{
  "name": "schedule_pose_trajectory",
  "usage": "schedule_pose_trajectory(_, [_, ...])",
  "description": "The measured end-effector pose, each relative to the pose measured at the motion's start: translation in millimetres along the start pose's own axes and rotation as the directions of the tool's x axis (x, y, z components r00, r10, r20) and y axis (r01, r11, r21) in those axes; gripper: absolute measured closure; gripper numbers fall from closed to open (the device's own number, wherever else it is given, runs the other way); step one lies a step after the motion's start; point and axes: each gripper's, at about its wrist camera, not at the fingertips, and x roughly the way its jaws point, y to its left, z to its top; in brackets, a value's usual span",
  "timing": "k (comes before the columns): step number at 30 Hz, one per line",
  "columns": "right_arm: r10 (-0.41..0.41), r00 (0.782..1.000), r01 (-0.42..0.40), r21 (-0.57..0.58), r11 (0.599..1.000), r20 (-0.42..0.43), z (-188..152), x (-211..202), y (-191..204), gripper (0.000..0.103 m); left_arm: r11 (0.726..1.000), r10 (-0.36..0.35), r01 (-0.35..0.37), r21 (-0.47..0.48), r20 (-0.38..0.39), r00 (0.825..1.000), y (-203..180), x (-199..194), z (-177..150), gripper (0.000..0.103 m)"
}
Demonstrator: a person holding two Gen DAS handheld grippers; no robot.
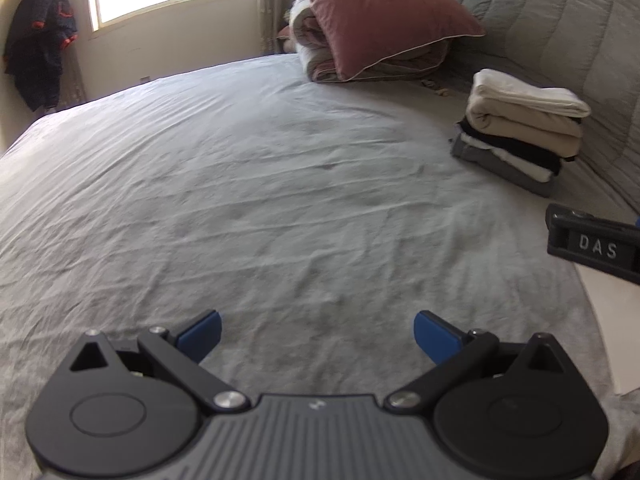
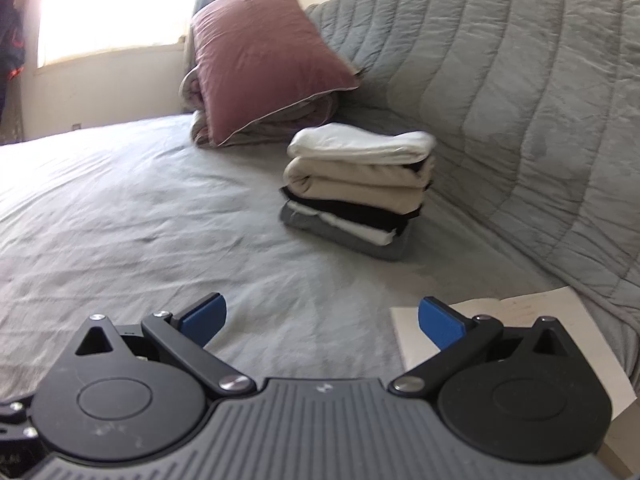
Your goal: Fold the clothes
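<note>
Left tool (image 1: 318, 334) has its blue pads spread apart, holding nothing, over the bare wrinkled bed sheet (image 1: 240, 200). Right tool (image 2: 322, 320) likewise gapes unloaded, pointed toward the folded clothes stack (image 2: 356, 196). The stack of soft white, cream, black and grey layers sits near the quilted headboard (image 2: 500, 100), likely parked clear of the folding area. A pink pillow (image 2: 260, 64) lies behind the stack.

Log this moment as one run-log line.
left gripper: open, empty | right gripper: open, empty | folded stack: on bed, by quilted headboard | unfolded garment: none visible
</note>
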Motion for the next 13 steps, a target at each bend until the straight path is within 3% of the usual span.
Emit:
schedule_pose_trajectory(9, [0.059, 0.996, -0.062, -0.055, 0.997, -0.060, -25, 22, 33, 0.000, 0.990, 0.127, -0.128, -0.056, -0.024, 0.992, 28, 38, -30, 0.000])
schedule_pose_trajectory(13, [0.086, 0.994, -0.090, -0.064, 0.994, -0.065, -41, 33, 50, 0.000, 0.969, 0.198, -0.196, -0.151, -0.003, 0.980, 45, 56, -44, 0.000])
